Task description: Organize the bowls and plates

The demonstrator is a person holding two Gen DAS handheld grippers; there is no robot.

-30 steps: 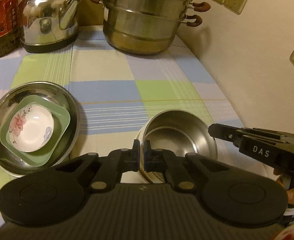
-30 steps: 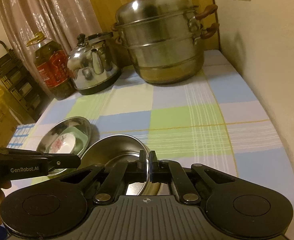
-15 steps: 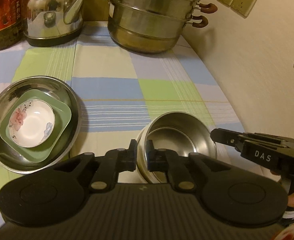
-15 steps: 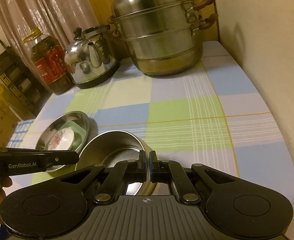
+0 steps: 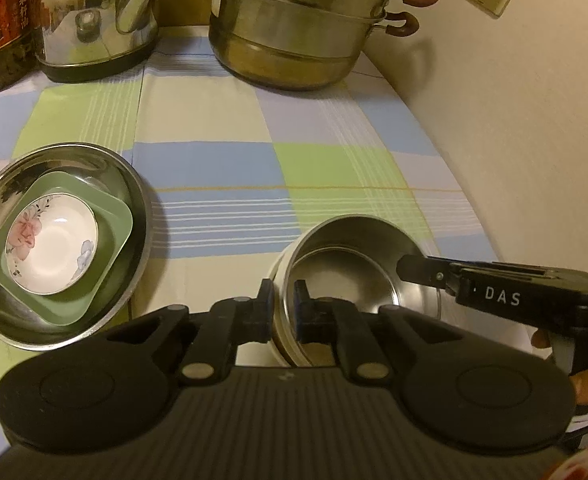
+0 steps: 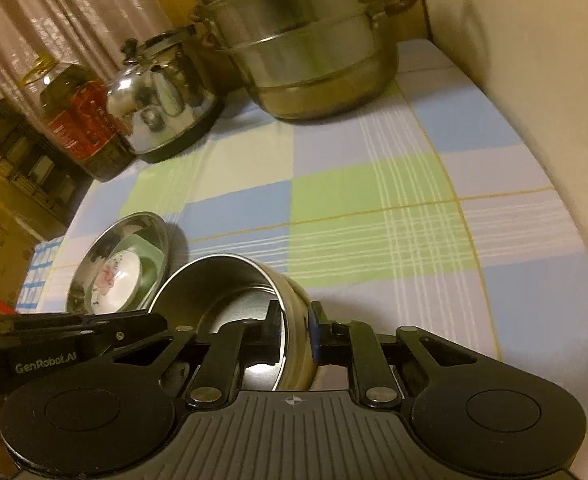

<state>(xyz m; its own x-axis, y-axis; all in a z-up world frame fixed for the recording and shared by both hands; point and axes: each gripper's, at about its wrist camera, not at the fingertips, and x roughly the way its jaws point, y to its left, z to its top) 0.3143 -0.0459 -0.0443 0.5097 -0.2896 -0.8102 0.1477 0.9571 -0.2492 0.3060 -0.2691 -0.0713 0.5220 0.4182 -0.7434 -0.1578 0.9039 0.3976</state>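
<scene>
Evidently steadying the steel bowl point(image 5: 358, 272) at lower centre for nesting, the left claw point(image 5: 281, 312) clamps its rim while the right claw point(image 6: 294, 332) is opening around the opposite wall.

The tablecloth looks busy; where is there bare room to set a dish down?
Bare checked cloth lies between the steamer pot, the nested dishes and the steel bowl. The back edge, with the kettle, is crowded.

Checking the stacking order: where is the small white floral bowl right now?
In the left wrist view the small white floral bowl sits at the left, nested in a green square dish inside a wide steel basin, left of the gripped steel bowl.
</scene>
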